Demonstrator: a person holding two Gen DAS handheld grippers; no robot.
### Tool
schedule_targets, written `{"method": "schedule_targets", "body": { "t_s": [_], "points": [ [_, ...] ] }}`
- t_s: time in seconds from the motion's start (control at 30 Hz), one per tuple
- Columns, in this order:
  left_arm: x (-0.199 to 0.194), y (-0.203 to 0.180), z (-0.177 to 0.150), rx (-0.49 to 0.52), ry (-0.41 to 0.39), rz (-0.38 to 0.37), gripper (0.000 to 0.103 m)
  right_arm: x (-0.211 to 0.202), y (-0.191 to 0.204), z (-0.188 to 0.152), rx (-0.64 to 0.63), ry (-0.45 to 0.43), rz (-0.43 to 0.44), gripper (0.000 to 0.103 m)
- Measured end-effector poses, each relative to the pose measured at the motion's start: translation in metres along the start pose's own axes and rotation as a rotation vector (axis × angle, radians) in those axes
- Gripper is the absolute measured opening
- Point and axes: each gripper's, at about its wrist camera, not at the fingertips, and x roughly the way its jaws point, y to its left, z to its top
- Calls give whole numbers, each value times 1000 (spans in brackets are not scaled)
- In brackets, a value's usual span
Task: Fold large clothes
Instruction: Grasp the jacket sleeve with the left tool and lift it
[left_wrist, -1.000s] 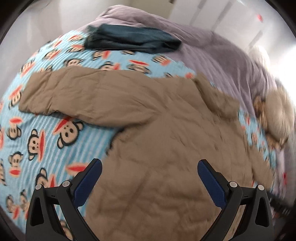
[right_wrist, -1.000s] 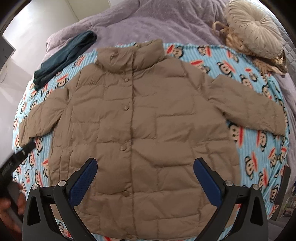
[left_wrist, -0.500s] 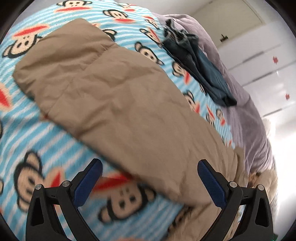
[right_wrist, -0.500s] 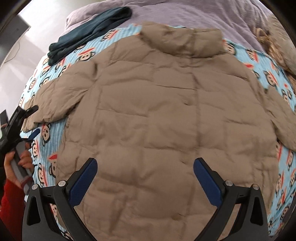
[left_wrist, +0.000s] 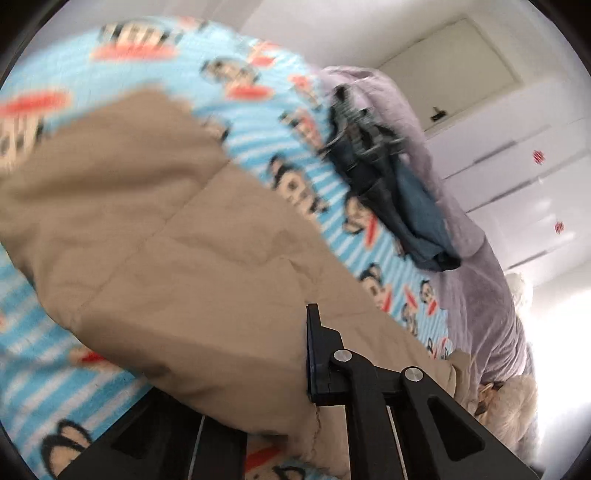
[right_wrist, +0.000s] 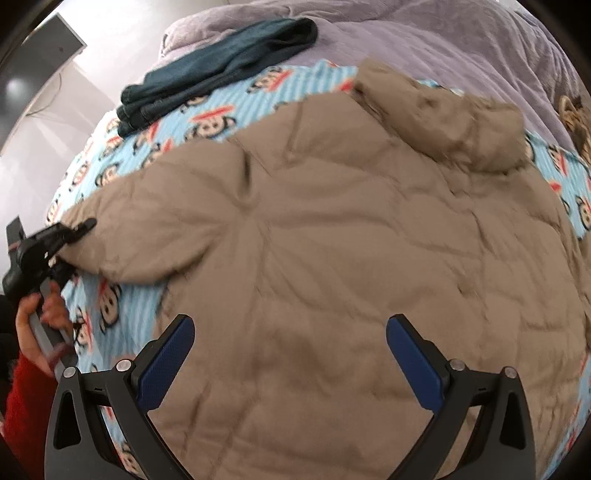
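On the bed, a tan puffer jacket (right_wrist: 332, 258) lies spread front-up over a light-blue monkey-print blanket (right_wrist: 207, 122), collar (right_wrist: 443, 118) toward the far side, body filling most of the right wrist view. Left gripper (right_wrist: 79, 230) sits at the end of the jacket's left-side sleeve (right_wrist: 147, 236), at the blanket's edge; fingers closed down on the sleeve cuff, fabric pinched between them. In the left wrist view the sleeve (left_wrist: 166, 258) drapes over the near side of the gripper (left_wrist: 291, 354): only the right finger (left_wrist: 317, 354) shows, the other is buried under tan fabric, padding bunched against the pad. View is motion-blurred. Person's hand (right_wrist: 40, 321) with a red cuff wraps that gripper's handle at the left edge. Right gripper (right_wrist: 290, 354) hovers above the jacket's lower body, blue-padded fingers wide apart, nothing between them, contact with the fabric cannot be told. Folded dark teal garment (right_wrist: 218, 74) rests at the far edge of the blanket, partly on the purple bedspread (right_wrist: 443, 40), well apart from the jacket. Beige cushion (left_wrist: 513, 406) is at the far right of the bed, beyond the jacket. White wardrobe doors (left_wrist: 517, 155) behind.
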Motion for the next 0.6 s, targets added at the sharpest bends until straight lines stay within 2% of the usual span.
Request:
{"method": "schedule_targets", "body": {
  "t_s": [0.07, 0.13, 0.17, 0.2, 0.23, 0.27, 0.33, 0.43, 0.6],
  "points": [
    [-17, -20, 1, 84, -37, -4, 11, 4, 5, 9, -1, -24, 18, 103],
    [-32, -41, 2, 157, -65, -17, 11, 12, 11, 22, 4, -51, 61, 97],
    [-38, -49, 1, 184, -75, -24, 11, 14, 13, 25, 9, -60, 82, 73],
    [-46, -61, 0, 224, -88, -33, 11, 22, 15, 31, 23, -58, 129, 42],
    [-52, -67, -1, 247, -97, -37, 11, 31, 17, 35, 37, -36, 164, 32],
    [-58, -79, -4, 283, -105, -45, 11, 39, 19, 36, 52, -21, 190, 27],
    [-70, -103, -10, 358, -118, -62, 11, 63, 19, 43, 118, 21, 283, 25],
    [-79, -137, -24, 463, -109, -97, 11, 84, 29, 45, 113, 27, 311, 24],
    [-70, -209, -71, 654, -32, -177, 11, 110, 40, 46, 87, 72, 320, 24]
  ]
}}
